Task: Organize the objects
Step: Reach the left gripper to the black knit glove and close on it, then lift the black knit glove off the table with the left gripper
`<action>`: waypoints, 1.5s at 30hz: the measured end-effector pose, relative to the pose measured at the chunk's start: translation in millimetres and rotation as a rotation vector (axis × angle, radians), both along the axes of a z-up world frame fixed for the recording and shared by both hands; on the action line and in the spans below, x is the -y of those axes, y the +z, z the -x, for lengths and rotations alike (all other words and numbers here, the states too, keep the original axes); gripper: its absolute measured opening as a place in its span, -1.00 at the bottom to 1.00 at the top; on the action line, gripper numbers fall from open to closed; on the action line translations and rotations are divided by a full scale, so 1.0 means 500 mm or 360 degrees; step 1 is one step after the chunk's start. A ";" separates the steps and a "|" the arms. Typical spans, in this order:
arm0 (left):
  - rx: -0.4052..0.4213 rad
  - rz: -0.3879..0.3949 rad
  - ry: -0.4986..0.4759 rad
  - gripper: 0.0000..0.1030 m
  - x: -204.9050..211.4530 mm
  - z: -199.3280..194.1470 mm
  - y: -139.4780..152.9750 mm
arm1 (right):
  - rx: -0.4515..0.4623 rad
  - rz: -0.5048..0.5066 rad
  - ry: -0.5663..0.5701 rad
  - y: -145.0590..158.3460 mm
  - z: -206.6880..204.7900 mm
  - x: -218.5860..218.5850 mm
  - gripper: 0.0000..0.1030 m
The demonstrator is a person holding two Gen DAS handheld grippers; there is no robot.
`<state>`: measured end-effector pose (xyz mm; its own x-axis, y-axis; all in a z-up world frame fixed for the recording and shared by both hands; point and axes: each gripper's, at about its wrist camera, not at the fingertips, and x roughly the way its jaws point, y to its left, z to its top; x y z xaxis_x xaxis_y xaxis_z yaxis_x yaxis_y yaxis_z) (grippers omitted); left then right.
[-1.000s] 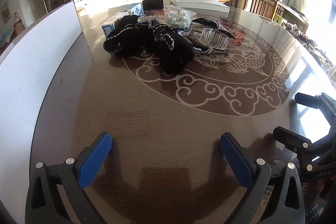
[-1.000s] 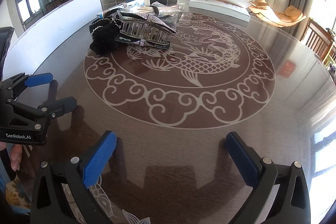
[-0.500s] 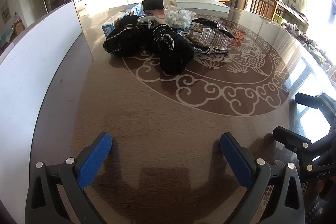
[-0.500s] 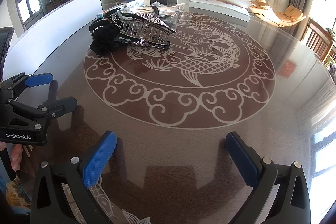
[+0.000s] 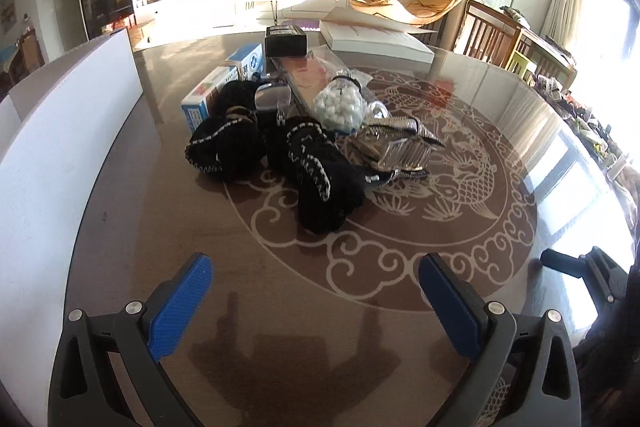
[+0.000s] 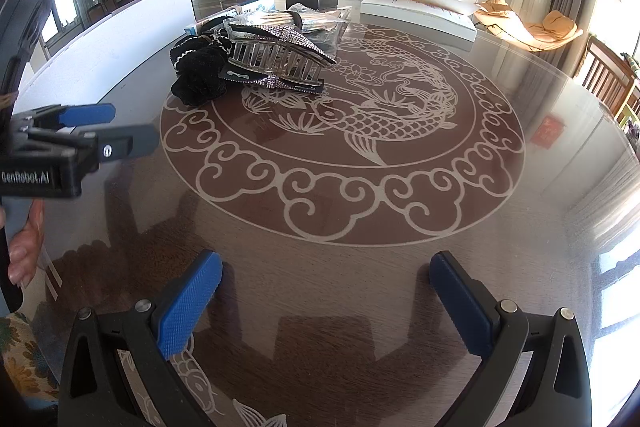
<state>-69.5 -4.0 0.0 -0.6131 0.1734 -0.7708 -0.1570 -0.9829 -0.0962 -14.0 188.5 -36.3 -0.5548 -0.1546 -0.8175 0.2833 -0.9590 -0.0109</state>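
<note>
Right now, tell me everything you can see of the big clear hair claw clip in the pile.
The hair claw clip is a large claw of clear plastic with long comb-like teeth and a dark top band studded with rhinestones. It lies on its side on the table, teeth interlocked and shut, at the near right edge of the clutter. It rests on a flat black rhinestone clip and touches the black knitted item to its left. No gripper touches it.

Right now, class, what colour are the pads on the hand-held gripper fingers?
Blue pads on black fingers, clearest in the right wrist view.
</note>
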 end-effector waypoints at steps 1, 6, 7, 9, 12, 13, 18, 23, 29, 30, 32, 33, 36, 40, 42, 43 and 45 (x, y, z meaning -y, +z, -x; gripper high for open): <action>-0.0015 -0.0007 0.0019 1.00 -0.001 0.020 0.010 | 0.0000 0.0000 0.0000 0.000 0.000 0.000 1.00; 0.0016 -0.0061 0.0123 0.48 0.006 0.104 0.004 | 0.0000 0.0000 0.0000 0.000 0.000 0.000 1.00; 0.0034 -0.0059 0.0129 0.05 0.007 0.113 -0.006 | 0.0000 0.0000 0.0000 0.000 0.000 0.000 1.00; 0.0077 -0.0087 0.0104 -0.41 0.010 0.115 -0.023 | -0.0001 0.0001 0.0000 0.000 0.000 0.000 1.00; 0.0044 -0.0094 0.0125 -0.44 0.015 0.075 -0.025 | -0.0001 0.0001 0.0000 0.000 0.000 0.000 1.00; 0.0040 -0.0100 0.0120 -0.44 0.019 0.052 -0.025 | -0.0001 0.0001 0.0000 0.000 0.000 0.000 1.00; 0.0045 -0.0103 0.0114 -0.39 0.045 -0.086 -0.025 | -0.0001 0.0001 0.0000 0.000 0.000 0.000 1.00; 0.0043 -0.0090 0.0133 0.79 0.068 -0.109 -0.028 | -0.0001 0.0001 0.0000 0.000 0.000 0.000 1.00; 0.0089 0.0086 0.0146 0.79 0.064 -0.056 -0.062 | -0.0002 0.0002 0.0000 0.000 0.000 -0.001 1.00; 0.0101 0.0108 0.0145 0.78 0.063 -0.052 -0.066 | -0.0002 0.0002 0.0000 0.000 0.000 -0.001 1.00; 0.0075 0.0130 0.0151 0.79 0.066 -0.057 -0.069 | -0.0002 0.0002 0.0000 0.000 0.000 -0.001 1.00; 0.0070 0.0134 0.0164 0.79 0.069 -0.059 -0.069 | -0.0002 0.0002 0.0000 0.000 0.000 -0.001 1.00; 0.0072 0.0179 0.0202 0.84 0.075 -0.060 -0.072 | -0.0002 0.0002 0.0000 0.000 0.000 -0.001 1.00; 0.0108 0.0166 0.0247 1.00 0.088 -0.049 -0.075 | -0.0002 0.0002 0.0000 0.000 0.000 -0.001 1.00; 0.0107 0.0163 0.0241 1.00 0.090 -0.049 -0.074 | -0.0002 0.0002 0.0000 0.000 0.000 -0.001 1.00; 0.0106 0.0162 0.0241 1.00 0.091 -0.050 -0.074 | -0.0002 0.0002 0.0000 0.000 0.000 -0.001 1.00; 0.0103 0.0160 0.0243 1.00 0.092 -0.051 -0.074 | -0.0002 0.0002 0.0000 0.000 0.000 -0.001 1.00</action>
